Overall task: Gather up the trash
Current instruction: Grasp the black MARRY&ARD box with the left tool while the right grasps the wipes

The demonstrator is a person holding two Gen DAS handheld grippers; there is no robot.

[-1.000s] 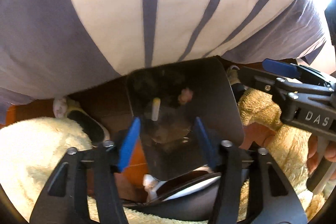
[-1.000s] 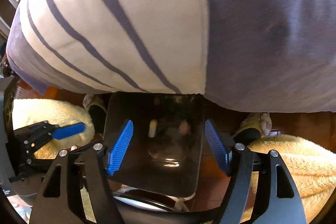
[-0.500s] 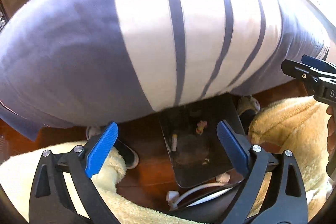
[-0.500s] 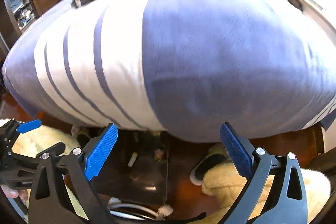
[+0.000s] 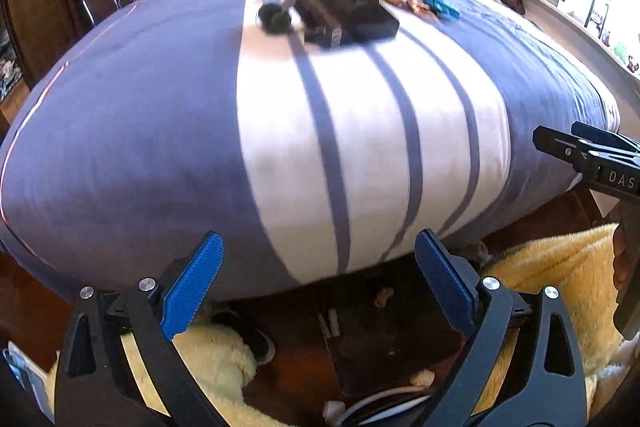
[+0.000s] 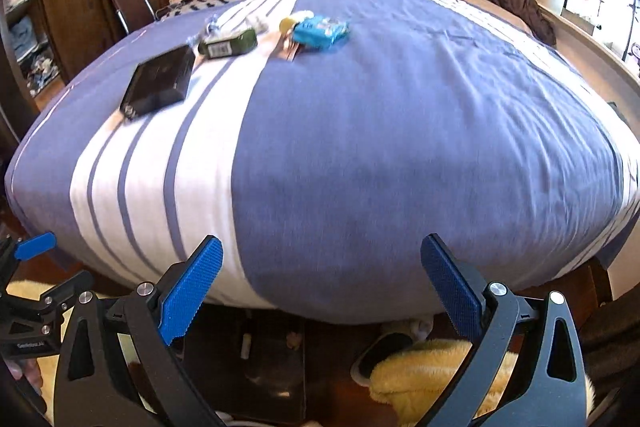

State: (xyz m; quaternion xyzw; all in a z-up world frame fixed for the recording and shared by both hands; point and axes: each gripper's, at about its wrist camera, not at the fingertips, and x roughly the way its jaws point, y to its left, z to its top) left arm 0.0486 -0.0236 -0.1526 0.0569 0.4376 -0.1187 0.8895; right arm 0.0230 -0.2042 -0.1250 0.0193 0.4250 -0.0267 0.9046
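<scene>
1. A bedroom: a bed (image 6: 360, 155) under a blue cover with white stripes fills both views, a wooden headboard and pillows at its far end, and a dark bin (image 5: 384, 339) on the wood floor at its foot.
2. The trash lies in a cluster on the bed's far half, well apart from the bin: a flat black box (image 6: 160, 81), just beyond it a dark green bottle (image 6: 228, 45) lying on its side, then a brown wrapper (image 6: 286, 49), a small yellow item (image 6: 287, 23) and a crumpled blue packet (image 6: 320, 31).
3. The bin already holds a few small scraps, among them a pale stick-like piece (image 5: 332, 323); the rest is too small to name.
4. The left gripper (image 5: 320, 291) and the right gripper (image 6: 322, 293) both hang over the bed's foot edge above the bin, jaws spread wide, nothing between them.
5. The step in hand looks like the reach back up the bed for the next piece.
6. To do it well: choose one item per gripper, come in low along the cover, pinch the packet by its crumpled edge and not its flat face, and close across the bottle's body so it cannot roll.
7. The box looks too wide to grip flat; an edge grip seems better.
</scene>
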